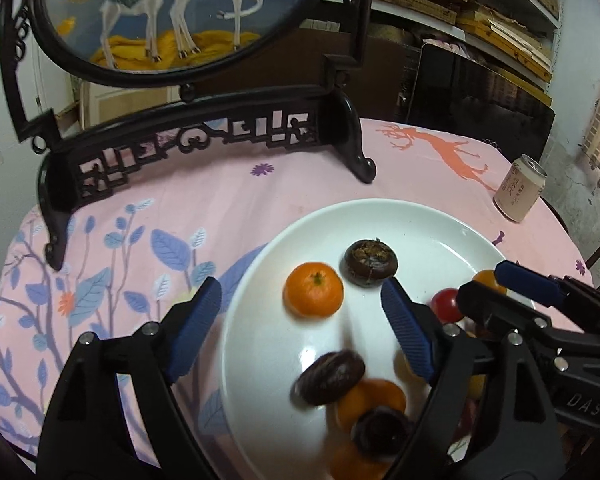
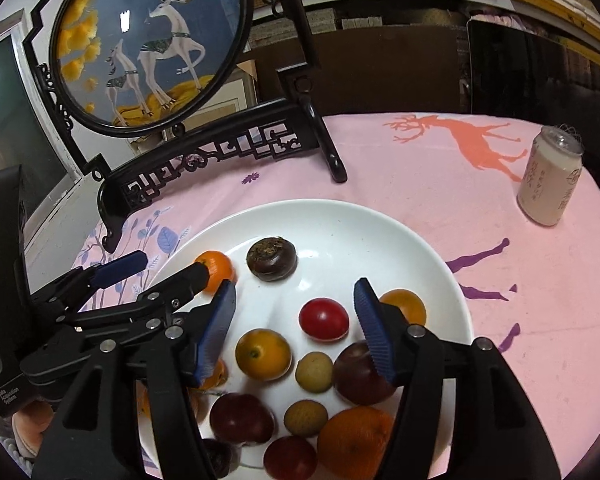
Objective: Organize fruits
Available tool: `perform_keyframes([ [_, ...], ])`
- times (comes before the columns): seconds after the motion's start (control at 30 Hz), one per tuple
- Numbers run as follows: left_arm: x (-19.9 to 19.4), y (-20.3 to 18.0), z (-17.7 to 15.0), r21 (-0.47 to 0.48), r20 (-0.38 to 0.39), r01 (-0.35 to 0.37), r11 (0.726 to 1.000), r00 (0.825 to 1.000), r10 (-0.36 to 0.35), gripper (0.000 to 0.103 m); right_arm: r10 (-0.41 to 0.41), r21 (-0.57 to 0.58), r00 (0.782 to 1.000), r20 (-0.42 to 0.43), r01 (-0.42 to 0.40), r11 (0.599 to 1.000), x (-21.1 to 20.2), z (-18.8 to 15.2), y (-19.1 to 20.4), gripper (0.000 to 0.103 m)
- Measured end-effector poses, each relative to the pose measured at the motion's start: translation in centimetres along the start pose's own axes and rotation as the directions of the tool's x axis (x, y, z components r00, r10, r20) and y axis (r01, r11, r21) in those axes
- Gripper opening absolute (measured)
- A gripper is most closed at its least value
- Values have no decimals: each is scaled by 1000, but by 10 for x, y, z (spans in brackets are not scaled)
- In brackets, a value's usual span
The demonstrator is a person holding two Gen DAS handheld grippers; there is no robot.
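While my left gripper point(image 1: 300, 332) and right gripper point(image 2: 294, 330) hang spread and empty, mixed fruit lies in the round white ceramic plate point(image 2: 380, 232). The glossy orange tangerine point(image 1: 314, 289) sits stem-up, roundish, without a clear long axis.

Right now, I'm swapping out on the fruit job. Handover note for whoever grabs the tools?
Left tool: open, empty, above the round white ceramic plate.
Right tool: open, empty, over the same plate, either side of the small red tomato.
Fruit: all in view sits on the plate; small orange mandarin and dark brown water chestnut at the far side, the rest piled at the near edge.
Done: nothing visibly sorted.
Left: group the fruits by kind.
Pale drink can stands apart on the pink tablecloth.
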State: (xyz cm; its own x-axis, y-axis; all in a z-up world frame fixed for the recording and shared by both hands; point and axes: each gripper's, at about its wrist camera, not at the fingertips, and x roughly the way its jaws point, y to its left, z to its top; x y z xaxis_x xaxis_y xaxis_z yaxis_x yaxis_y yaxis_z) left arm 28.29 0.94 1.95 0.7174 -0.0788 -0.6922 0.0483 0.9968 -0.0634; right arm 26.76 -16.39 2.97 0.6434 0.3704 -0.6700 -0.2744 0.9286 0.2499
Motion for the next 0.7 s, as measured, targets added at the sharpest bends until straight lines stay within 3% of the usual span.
perform_keyframes([
  [0.2, -31, -12, -7, 45, 70, -100, 994, 993, 97, 85, -5, 10, 1000, 20, 5, 1000, -25, -9, 3, 62],
  [0.33, -57, -18, -15, 44, 102, -119, 992, 988, 114, 94, -8, 13, 999, 43, 7, 1000, -48, -17, 6, 63],
  [0.6, -94, -27, -70, 71, 107, -107, 992, 989, 99, 96, -6, 6, 996, 88, 5, 1000, -88, -64, 11, 65],
  [0.67, -101, -32, -85, 95, 103, -102, 990, 990, 92, 96, -10, 0, 994, 109, 10, 1000, -96, -76, 12, 75],
  [0.7, -104, -34, -91, 103, 108, -104, 989, 990, 93, 96, -18, -5, 992, 129, 19, 1000, -102, -84, 13, 88],
])
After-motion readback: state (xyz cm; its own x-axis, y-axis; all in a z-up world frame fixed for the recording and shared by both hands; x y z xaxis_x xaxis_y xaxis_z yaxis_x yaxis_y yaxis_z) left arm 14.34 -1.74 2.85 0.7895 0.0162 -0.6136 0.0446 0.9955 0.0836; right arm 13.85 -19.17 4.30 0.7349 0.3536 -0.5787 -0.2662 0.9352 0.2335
